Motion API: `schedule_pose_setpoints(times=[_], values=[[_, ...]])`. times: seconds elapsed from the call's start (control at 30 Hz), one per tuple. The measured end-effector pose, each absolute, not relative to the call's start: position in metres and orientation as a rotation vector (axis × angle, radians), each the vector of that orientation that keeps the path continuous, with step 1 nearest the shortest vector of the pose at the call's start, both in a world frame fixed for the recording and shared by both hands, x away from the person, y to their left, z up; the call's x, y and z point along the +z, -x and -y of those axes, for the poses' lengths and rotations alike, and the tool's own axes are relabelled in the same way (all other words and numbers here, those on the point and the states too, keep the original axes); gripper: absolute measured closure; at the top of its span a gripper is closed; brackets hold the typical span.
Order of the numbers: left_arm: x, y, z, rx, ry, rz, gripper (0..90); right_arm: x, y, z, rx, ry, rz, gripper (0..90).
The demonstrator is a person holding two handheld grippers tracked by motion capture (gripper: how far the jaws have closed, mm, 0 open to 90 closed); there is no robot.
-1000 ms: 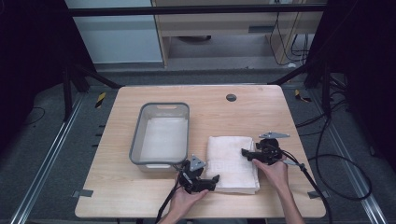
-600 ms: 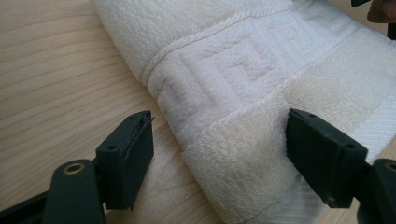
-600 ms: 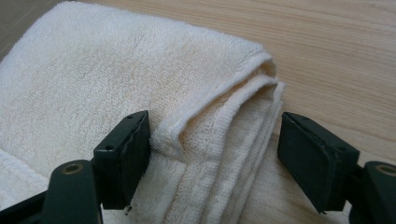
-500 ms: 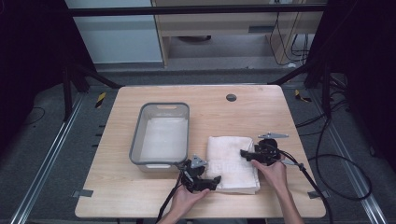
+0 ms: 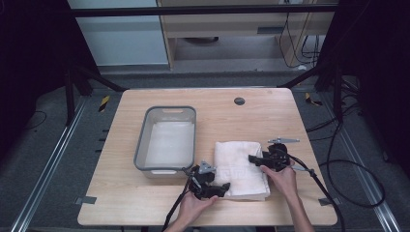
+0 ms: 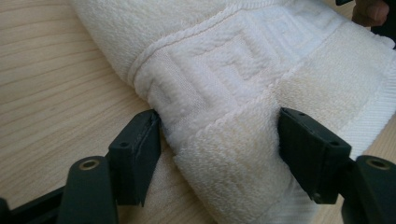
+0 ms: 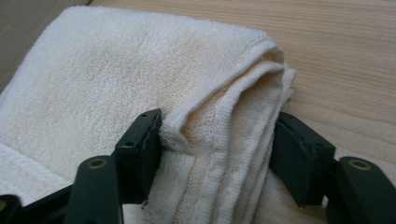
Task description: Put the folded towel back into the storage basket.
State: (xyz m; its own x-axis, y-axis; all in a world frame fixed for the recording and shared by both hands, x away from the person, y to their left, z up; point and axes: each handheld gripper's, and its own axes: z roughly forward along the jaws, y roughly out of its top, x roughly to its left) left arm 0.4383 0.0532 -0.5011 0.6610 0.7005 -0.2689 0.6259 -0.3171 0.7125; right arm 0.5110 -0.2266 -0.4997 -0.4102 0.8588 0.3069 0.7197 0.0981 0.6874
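A folded white towel [image 5: 239, 162] lies on the wooden table, right of the grey tub. My left gripper [image 5: 220, 188] sits at the towel's near left corner. In the left gripper view its jaws have just been closing, and both pads touch a bunched ridge of the towel [image 6: 243, 93] held between them by the left gripper [image 6: 219, 140]. My right gripper [image 5: 252, 159] is at the towel's right edge. Its jaws have also just been closing, and in the right gripper view they pinch the stacked folded edge of the towel [image 7: 116, 70] in the right gripper [image 7: 217, 140].
An empty grey plastic tub [image 5: 145, 140] stands left of the towel, close to my left gripper. A small black disc [image 5: 239, 101] sits near the table's far edge. Bare tabletop [image 5: 270, 121] lies beyond the towel. Cables trail off the right side.
Both hands stay at the same spots on the towel. The jaws of each gripper have drawn in against the cloth.
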Motion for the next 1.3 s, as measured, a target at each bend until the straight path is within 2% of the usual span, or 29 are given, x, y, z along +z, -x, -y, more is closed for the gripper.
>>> schedule_pose_setpoints(times=[0.5, 0.87, 1.3], values=[[-0.499, -0.437, -0.053, 0.069, -2.037, -1.034, 45.9, -0.499, -0.51, 0.227, 1.274, -1.633, -2.212, 56.6], [-0.495, -0.436, -0.055, 0.048, -2.022, -1.027, 60.6, -0.493, -0.508, 0.228, 1.296, -1.645, -2.197, 64.5], [-0.488, -0.433, -0.058, 0.043, -2.002, -1.014, 65.9, -0.476, -0.5, 0.231, 1.332, -1.588, -2.177, 67.7]])
